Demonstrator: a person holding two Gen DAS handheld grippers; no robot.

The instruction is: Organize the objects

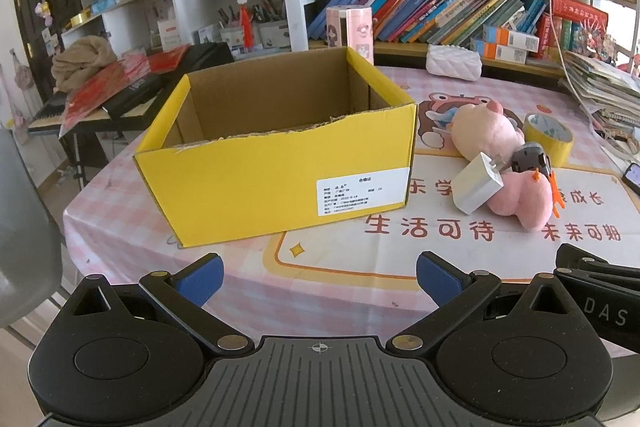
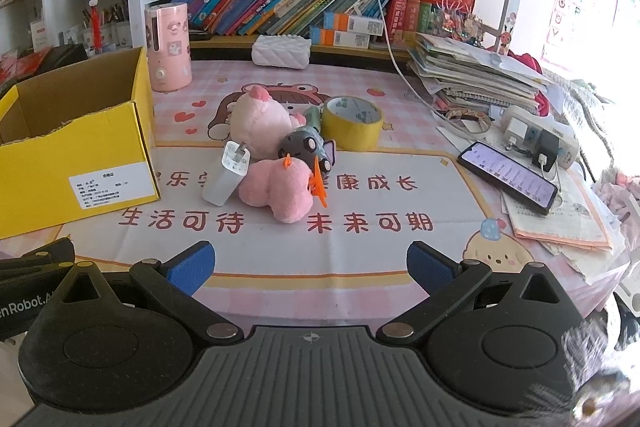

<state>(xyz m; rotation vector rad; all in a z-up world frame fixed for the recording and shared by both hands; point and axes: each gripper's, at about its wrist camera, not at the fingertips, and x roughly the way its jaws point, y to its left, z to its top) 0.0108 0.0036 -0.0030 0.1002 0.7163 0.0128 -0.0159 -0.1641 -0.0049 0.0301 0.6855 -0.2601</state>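
Both grippers sit low at the near edge of the bench, left gripper (image 1: 320, 277) and right gripper (image 2: 311, 267), each with jaws spread wide and nothing between them. Task looks unstarted: the yellow box (image 1: 276, 183) stands toward the bench's left side, open-topped, and what shows of its inside is bare cardboard, though its floor is hidden behind the front wall. Everything to be sorted lies in one heap mid-bench, just right of the box: a white charger (image 2: 227, 174) leaning on a pink plush (image 2: 276, 193), a cream plush (image 2: 260, 121) behind it, a small grey toy car (image 2: 308, 149) on top, and a roll of yellow tape (image 2: 352, 123) touching the heap's far side. All of that is left to do, as I judge it. Left wrist view looks into the box; right wrist view alone shows the bench's right edge, with a phone (image 2: 508, 177), a power strip (image 2: 540, 141) and a paper stack (image 2: 476, 75).
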